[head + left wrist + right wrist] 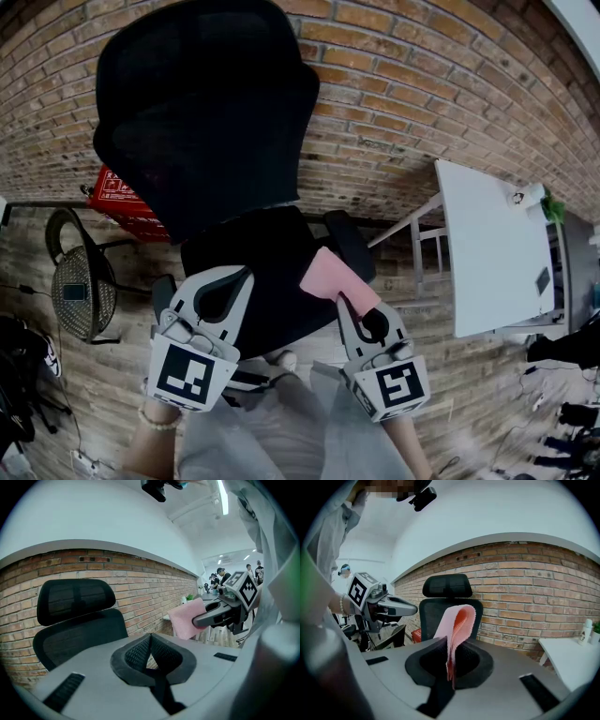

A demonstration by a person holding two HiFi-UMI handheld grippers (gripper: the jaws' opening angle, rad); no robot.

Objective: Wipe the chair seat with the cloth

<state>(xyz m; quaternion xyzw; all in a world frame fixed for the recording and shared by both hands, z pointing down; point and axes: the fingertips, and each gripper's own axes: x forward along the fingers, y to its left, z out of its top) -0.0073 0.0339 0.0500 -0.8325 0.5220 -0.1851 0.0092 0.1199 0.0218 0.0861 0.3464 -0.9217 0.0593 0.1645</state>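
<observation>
Cloth in hand, wiping of the seat not yet begun.

The right gripper (pixel 451 656) is clenched on the soft pink folded cloth (pixel 457 623), which stands up in a loop from between its jaws. The black padded chair seat (pixel 267 267) lies just ahead of this gripper and below it. In the head view the cloth seems to hover at the seat's near right edge, though contact is hard to judge there. The left gripper (pixel 150 644), to the left of the cloth, has its jaws pressed together with nothing between them. I judge this step as the approach. Next, the right gripper should lower the cloth flat on the seat and sweep across it.
</observation>
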